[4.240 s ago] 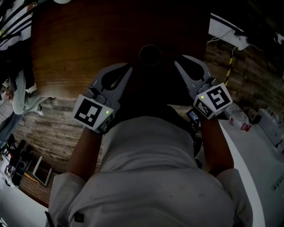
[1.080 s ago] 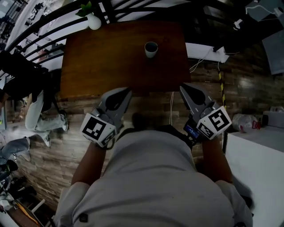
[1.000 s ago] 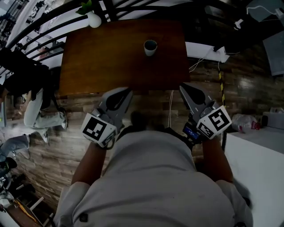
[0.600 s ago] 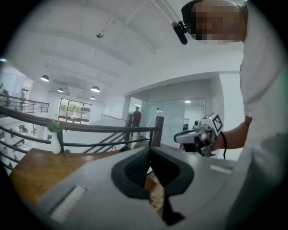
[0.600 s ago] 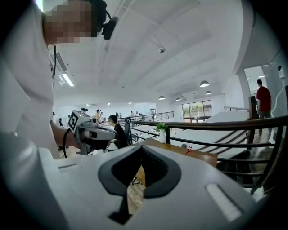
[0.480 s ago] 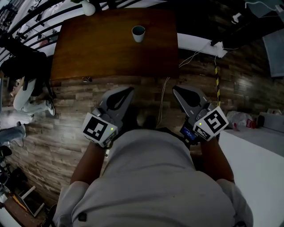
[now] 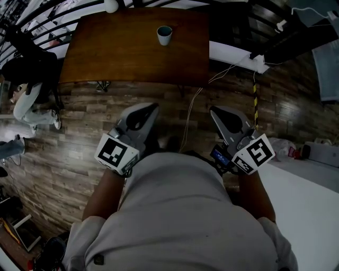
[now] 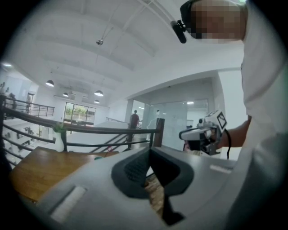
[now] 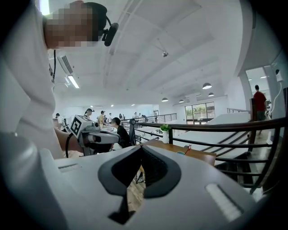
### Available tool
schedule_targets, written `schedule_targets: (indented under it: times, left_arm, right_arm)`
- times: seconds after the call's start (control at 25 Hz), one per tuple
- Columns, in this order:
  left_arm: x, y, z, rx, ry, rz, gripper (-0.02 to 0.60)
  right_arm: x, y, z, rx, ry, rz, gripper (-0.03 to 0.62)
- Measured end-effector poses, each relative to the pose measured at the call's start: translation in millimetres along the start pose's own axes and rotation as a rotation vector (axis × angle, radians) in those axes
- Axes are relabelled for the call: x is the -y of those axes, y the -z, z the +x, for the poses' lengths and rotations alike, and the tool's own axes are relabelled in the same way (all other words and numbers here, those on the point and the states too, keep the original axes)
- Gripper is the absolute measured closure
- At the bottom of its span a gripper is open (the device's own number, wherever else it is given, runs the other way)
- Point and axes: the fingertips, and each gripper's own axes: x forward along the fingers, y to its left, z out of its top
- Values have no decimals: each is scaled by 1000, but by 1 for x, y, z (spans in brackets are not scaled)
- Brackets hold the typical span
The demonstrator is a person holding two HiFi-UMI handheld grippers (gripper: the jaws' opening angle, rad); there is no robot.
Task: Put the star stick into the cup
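**Star stick (image 9: 189, 149): a red speck at the far table, hard to make out**

Nearest you, your own white shirt (image 7: 180, 211) fills the lower half of the head view and hides your hands and wrists below the marker cubes.

Your left gripper (image 7: 153, 107) and right gripper (image 7: 214, 111) hover side by side over the wooden plank floor (image 7: 79, 132), well apart from each other. In each gripper view the jaw tips meet with nothing between them. Only the oval opening behind the tips shows floor through it.

A pale cable (image 7: 192, 103) runs across the floor between the grippers toward the table (image 7: 116, 53).

The cup (image 7: 164, 35) stands upright near the table's far edge, well away from both grippers. From the head view you cannot see any stick at it.

In the right gripper view a thin red sliver rises at the cup. It is too small to tell its shape, or whether it sits inside the cup or just beside it.

A white vase (image 7: 110, 5) is cut off by the top edge.
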Motion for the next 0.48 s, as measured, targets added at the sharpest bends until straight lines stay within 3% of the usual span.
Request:
schedule_targets:
  times: [0.48]
  left_arm:
    - [0,-13,-15,32,-16,-15,578]
  right_arm:
    - [-12,1,2,7,-10,2,586]
